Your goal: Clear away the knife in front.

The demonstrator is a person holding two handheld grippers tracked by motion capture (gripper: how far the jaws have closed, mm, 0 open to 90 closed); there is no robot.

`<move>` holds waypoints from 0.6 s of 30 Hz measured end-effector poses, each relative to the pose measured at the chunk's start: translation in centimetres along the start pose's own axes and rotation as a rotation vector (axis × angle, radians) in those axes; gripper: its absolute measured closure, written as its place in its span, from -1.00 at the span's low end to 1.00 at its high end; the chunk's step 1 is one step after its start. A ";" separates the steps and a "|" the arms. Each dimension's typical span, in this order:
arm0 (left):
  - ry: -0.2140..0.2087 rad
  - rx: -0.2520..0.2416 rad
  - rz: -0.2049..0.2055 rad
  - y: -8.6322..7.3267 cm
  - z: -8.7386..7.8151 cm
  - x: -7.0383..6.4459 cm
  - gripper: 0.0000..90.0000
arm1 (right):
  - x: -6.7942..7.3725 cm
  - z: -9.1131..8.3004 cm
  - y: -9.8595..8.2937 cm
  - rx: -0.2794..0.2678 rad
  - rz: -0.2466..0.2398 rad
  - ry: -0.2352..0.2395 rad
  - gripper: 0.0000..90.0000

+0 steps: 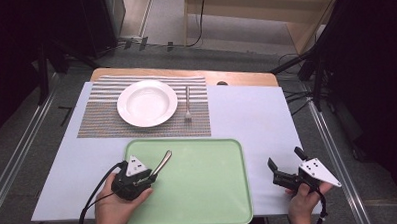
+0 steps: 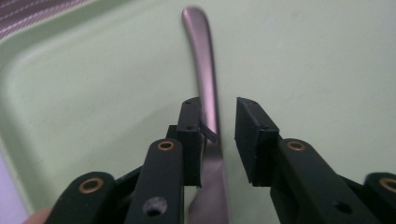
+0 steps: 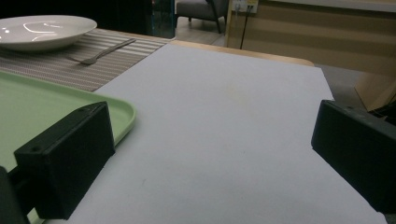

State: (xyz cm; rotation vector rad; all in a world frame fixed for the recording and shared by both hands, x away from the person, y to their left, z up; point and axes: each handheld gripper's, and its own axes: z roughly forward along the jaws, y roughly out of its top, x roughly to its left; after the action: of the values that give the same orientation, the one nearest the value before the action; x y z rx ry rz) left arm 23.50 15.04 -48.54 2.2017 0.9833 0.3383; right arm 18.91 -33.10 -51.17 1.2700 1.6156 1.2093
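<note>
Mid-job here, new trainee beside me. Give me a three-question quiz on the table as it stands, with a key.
1. True or false: the fork lies on the green tray.
2. Which gripper has a piece of cutlery between its jaws? A) left gripper B) right gripper C) both
3. Fill in: the white plate sits on the striped ______.

Key:
1. False: the fork lies on the placemat, right of the plate.
2. A: a metal handle runs between the left jaws, touching one pad with a gap at the other; the right jaws stand wide apart over the bare white table cover.
3. placemat
</note>
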 end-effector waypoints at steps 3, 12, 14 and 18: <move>-0.018 -0.013 0.016 0.2 -0.2 -0.1 0.75 | 0.0 0.0 0.0 0.001 -0.001 -0.002 -1.00; 0.039 0.059 0.127 0.8 2.2 -1.6 1.00 | 0.0 0.0 0.0 0.003 -0.002 -0.008 -1.00; 0.034 0.054 0.116 0.8 2.2 -1.4 1.00 | 0.0 0.0 0.0 0.005 -0.001 -0.008 -1.00; 0.068 0.054 0.100 0.7 2.0 -0.4 1.00 | 0.0 0.1 0.0 0.005 0.000 -0.011 -1.00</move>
State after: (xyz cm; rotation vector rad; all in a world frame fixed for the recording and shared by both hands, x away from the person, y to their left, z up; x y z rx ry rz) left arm 24.57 13.45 -49.51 2.3067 0.9295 0.4404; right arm 18.96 -33.07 -51.21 1.2776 1.6112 1.1968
